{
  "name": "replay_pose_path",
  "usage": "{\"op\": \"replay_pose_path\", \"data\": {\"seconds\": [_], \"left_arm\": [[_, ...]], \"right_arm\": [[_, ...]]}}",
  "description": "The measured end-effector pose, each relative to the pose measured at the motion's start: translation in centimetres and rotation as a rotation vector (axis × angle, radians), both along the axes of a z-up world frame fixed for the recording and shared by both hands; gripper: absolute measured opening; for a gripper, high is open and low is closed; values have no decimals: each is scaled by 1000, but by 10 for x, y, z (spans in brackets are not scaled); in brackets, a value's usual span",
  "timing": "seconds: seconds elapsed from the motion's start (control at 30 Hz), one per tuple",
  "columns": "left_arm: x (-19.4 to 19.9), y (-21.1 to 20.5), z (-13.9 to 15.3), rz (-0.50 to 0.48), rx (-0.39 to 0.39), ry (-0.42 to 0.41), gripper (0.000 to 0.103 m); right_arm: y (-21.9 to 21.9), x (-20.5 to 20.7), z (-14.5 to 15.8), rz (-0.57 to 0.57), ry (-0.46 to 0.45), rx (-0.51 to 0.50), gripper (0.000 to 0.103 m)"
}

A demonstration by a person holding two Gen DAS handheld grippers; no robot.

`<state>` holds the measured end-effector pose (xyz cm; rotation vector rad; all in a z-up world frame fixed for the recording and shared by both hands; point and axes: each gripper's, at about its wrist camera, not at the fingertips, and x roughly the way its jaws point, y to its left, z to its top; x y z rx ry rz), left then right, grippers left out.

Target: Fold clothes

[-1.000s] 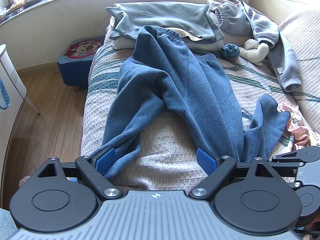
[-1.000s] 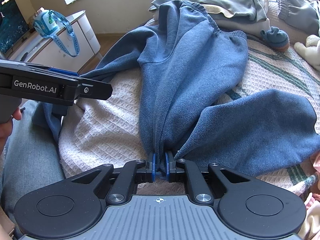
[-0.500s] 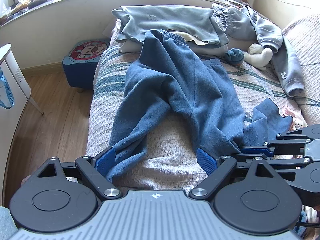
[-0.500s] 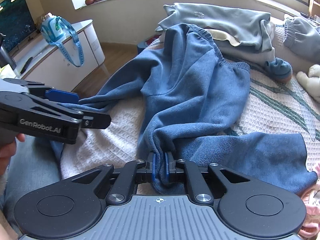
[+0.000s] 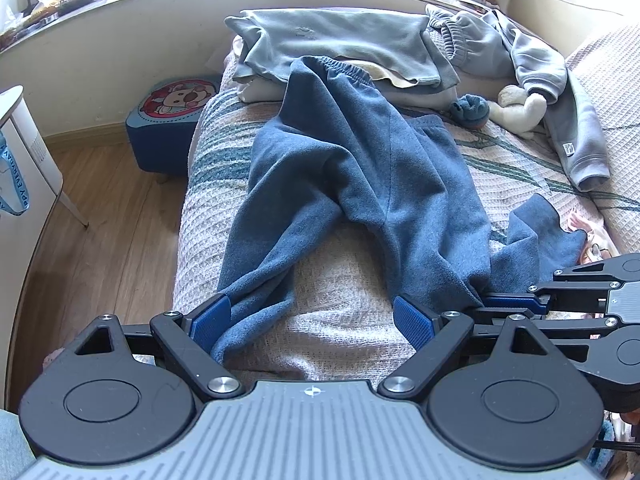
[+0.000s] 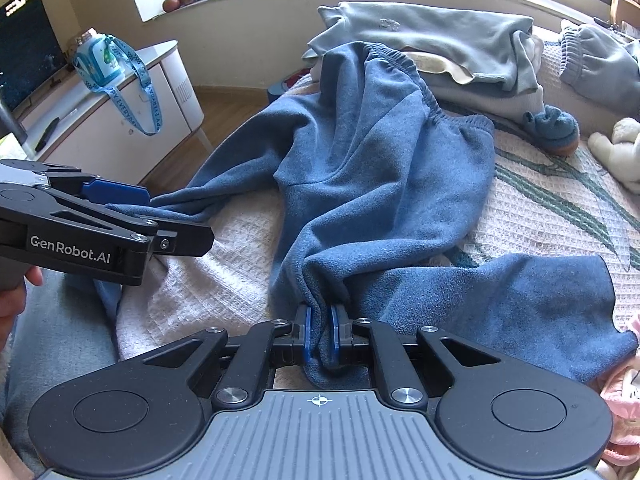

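Blue fleece sweatpants (image 5: 360,184) lie spread on the bed, waistband at the far end, legs toward me. My left gripper (image 5: 311,322) stands open wide over the blanket. The left leg's hem (image 5: 240,320) lies beside its left pad without being pinched. My right gripper (image 6: 319,334) is shut on a bunched fold of the right leg (image 6: 340,272), and the rest of that leg sprawls to the right (image 6: 520,304). In the left wrist view the right gripper (image 5: 490,303) comes in from the right. The right wrist view has the left gripper (image 6: 168,216) at the left, held by a hand (image 6: 16,304).
A stack of folded grey-blue clothes (image 5: 340,40) sits at the bed's far end under the waistband. A grey hoodie (image 5: 560,92), a plush toy (image 5: 516,108) and a blue slipper (image 5: 470,110) lie at the back right. Left of the bed are a blue stool (image 5: 172,120), a white cabinet (image 6: 120,128) and wooden floor.
My right gripper has carried the right leg leftward, close beside the left gripper, and the leg has gone slack and bunched. The left gripper stays open in place.
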<state>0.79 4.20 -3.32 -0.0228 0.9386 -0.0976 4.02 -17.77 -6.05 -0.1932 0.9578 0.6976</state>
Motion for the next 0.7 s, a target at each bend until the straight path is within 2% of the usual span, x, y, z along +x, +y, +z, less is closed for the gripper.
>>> {"op": "replay_pose_path", "data": {"seconds": [0.7], "left_arm": [[-1, 1, 1, 9, -6, -6, 90]], "right_arm": [[-2, 0, 1, -9, -10, 4, 12]]}}
